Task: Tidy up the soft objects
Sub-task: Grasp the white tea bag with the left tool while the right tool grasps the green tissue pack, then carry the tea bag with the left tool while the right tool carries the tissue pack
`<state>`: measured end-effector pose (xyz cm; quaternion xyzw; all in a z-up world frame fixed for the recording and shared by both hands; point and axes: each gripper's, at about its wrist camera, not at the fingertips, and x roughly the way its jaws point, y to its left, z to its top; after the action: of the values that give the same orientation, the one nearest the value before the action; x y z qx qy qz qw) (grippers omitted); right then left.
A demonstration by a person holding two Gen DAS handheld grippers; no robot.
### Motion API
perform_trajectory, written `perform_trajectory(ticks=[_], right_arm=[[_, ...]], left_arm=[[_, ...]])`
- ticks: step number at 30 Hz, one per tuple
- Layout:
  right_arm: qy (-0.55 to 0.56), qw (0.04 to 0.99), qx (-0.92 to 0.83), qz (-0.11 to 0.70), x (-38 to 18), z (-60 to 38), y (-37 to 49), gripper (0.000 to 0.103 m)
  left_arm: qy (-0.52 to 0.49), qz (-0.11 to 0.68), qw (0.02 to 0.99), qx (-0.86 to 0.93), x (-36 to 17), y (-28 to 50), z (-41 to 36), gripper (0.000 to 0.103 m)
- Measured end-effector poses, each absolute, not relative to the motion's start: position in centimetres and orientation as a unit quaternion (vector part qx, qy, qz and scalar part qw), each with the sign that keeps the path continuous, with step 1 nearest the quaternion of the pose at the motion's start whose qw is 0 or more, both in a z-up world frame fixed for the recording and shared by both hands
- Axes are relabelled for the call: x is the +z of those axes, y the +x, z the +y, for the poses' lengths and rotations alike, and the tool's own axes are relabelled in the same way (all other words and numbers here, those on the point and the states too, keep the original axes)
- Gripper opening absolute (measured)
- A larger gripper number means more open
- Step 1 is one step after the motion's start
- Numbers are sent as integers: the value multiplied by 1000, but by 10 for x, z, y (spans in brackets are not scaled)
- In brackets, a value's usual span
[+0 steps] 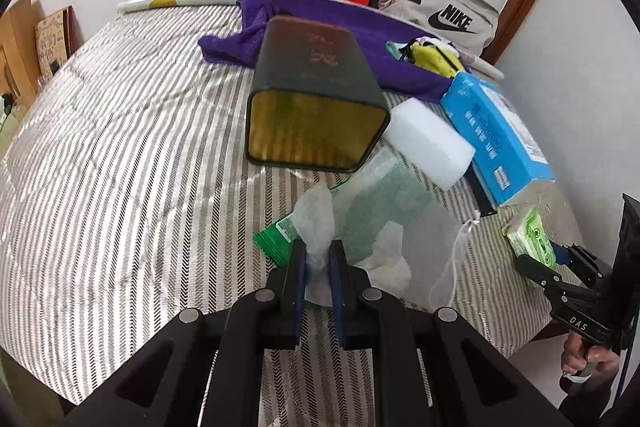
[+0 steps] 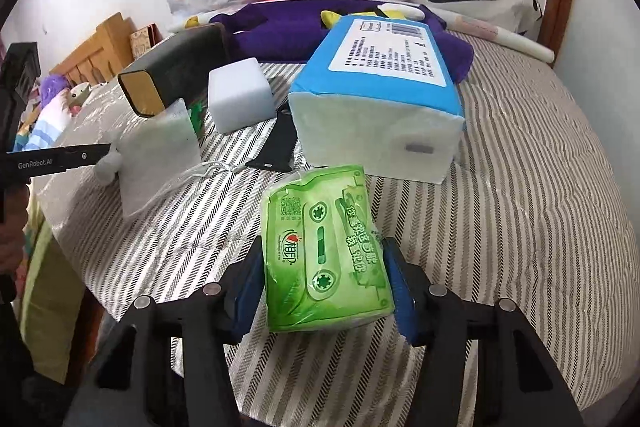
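Near edge of striped bed (image 2: pixel 500 187): soft green plastic-wrapped tissue pack (image 2: pixel 326 259) between right gripper (image 2: pixel 326 285) fingers, apparently grasped. Light, squashy, slippery film; best pinched across long sides. Left gripper (image 1: pixel 318 261) clenched on white mesh drawstring pouch (image 1: pixel 360 203).

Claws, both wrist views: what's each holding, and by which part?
Left claw is shut on the white mesh pouch, pinching its gathered edge. Right claw straddles the green tissue pack across its sides; whether the pads press cannot be told.
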<state>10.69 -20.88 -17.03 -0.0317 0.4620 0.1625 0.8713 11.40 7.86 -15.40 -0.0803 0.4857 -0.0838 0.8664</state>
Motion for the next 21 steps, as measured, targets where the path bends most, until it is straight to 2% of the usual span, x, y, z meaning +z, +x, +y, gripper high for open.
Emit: perform_trajectory(ticks=[21], right_arm=[[-23,890,186,417,-108,-214,101,55]], left_arm=[[-118,455,879,-84,-111,117,99,11]])
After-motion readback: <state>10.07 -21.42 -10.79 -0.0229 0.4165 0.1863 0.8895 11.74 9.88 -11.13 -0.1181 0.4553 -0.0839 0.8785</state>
